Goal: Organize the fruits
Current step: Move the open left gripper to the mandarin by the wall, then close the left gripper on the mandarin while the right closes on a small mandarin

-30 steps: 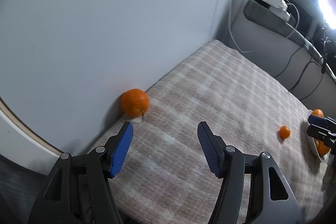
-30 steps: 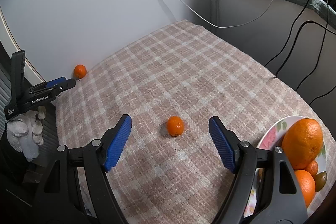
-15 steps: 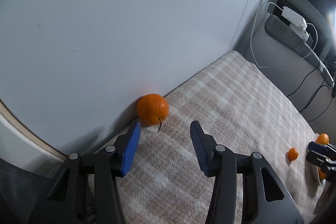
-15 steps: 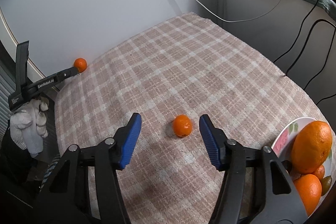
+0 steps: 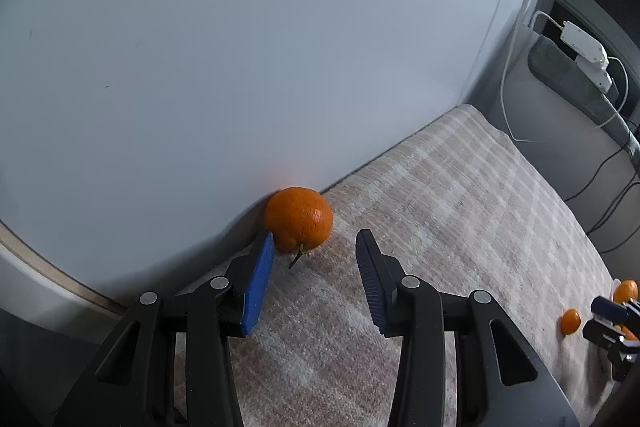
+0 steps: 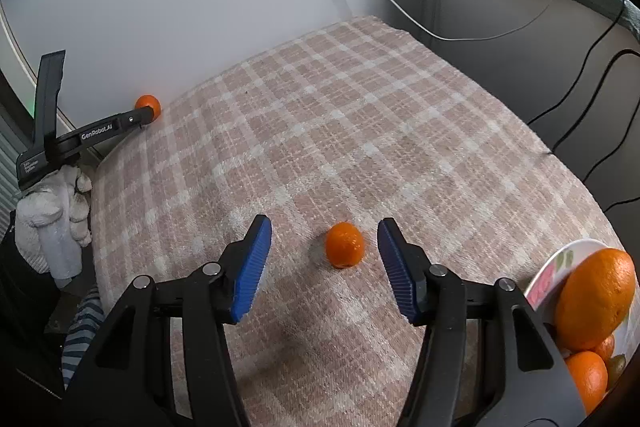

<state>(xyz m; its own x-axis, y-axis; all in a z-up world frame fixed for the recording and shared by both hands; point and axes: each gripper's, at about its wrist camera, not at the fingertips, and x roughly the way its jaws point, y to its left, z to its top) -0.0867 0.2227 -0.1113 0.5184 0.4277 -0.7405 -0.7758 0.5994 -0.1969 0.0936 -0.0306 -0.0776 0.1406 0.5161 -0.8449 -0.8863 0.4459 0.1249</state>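
Observation:
An orange with a short stem (image 5: 299,224) lies on the plaid cloth against the white wall. My left gripper (image 5: 314,251) is open, its fingertips just short of the orange, the left pad beside it. A small mandarin (image 6: 344,244) lies mid-cloth. My right gripper (image 6: 324,241) is open with the mandarin between its blue pads, not touching. A flowered plate (image 6: 545,281) at the right edge holds a large orange (image 6: 596,298) and several smaller fruits. The right wrist view also shows the left gripper (image 6: 142,117) at the far orange (image 6: 147,103).
The plaid cloth (image 6: 360,131) covers a raised surface that drops off at its edges. A white wall (image 5: 240,47) backs it. Cables (image 6: 580,99) and a power strip (image 5: 586,55) hang at the right. A gloved hand (image 6: 56,211) holds the left gripper.
Both grippers have moved forward toward their fruits and their jaws have narrowed. The left now reaches the orange at the wall; the right now brackets the mandarin.

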